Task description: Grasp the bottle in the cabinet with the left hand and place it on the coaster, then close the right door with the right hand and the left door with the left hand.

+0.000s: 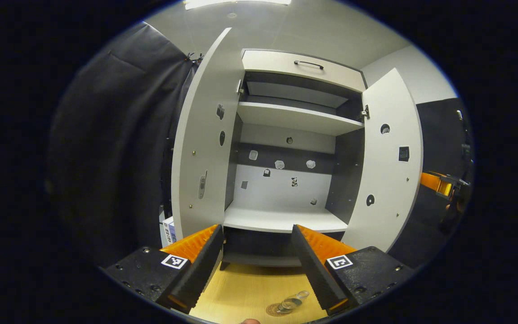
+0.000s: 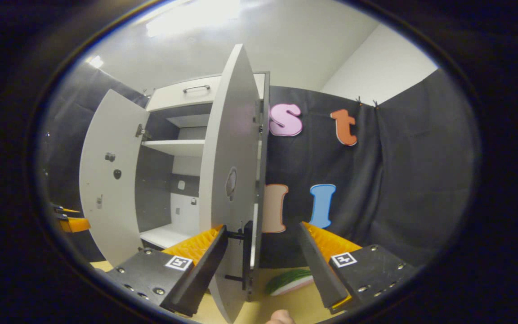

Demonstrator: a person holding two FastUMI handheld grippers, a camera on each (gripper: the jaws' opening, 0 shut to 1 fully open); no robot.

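One clear bottle (image 1: 291, 303) stands on the round coaster (image 1: 275, 310) on the wooden table (image 1: 245, 288), seen from above between the left gripper (image 1: 259, 265) fingers, which are spread wide and hold nothing. Two cabinet (image 1: 286, 135) doors, left door (image 1: 203, 148) and right door (image 1: 387, 166), stand open. Right gripper (image 2: 263, 265) is also wide open, empty, its handle (image 2: 246, 256) between the fingers.

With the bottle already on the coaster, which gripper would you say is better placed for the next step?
Right gripper: open, jaws flanking the right door edge. Left gripper faces the open cabinet's bare shelf.
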